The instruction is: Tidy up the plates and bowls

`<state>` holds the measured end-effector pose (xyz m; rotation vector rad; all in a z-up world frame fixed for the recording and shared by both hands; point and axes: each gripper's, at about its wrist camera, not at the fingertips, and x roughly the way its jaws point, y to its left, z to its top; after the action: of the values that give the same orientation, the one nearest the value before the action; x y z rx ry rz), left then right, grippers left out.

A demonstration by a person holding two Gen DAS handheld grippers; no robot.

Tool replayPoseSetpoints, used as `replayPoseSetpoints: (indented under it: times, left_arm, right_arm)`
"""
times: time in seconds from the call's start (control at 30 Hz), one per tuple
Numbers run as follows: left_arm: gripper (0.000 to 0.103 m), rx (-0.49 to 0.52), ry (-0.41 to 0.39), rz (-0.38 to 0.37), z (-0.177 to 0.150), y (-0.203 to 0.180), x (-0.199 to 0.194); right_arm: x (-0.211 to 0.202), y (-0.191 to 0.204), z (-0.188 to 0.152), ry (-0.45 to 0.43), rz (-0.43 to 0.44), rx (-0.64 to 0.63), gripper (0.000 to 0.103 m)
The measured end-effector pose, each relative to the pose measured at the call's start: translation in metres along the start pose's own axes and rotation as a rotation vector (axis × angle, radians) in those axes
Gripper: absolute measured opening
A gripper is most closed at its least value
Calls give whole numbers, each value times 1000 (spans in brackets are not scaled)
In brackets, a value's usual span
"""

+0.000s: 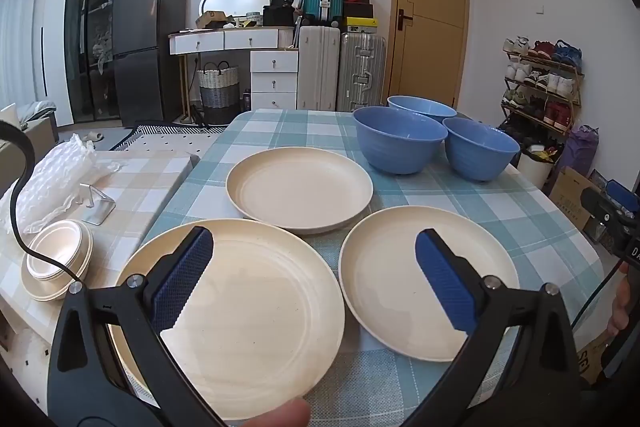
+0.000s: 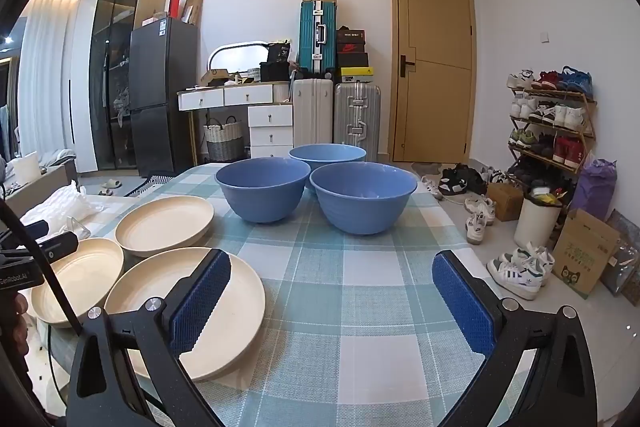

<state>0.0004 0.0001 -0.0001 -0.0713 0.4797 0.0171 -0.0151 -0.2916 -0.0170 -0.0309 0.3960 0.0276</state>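
Cream plates sit nearest, three laid out flat and separate on the checked tablecloth (image 2: 360,291); nothing's stacked yet, I'd guess; left gripper (image 1: 314,279) hovers spread wide and empty over the near-left plate (image 1: 240,327) and near-right plate (image 1: 400,279); right gripper (image 2: 332,301) hangs level, equally spread, grasping nothing; third plate (image 1: 300,187) sits behind; far off, three blue bowls (image 2: 362,197) cluster, touching, right-side up.
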Motion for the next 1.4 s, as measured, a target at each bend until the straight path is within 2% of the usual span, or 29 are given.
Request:
replayPoseSetpoints:
  times: [1.23, 1.4]
  left_arm:
    - [101, 6, -8, 8, 4, 19, 6]
    - [101, 6, -8, 13, 6, 20, -4]
  right_arm:
    - [4, 10, 4, 5, 31, -5, 103]
    - [3, 12, 6, 2, 29, -14, 103]
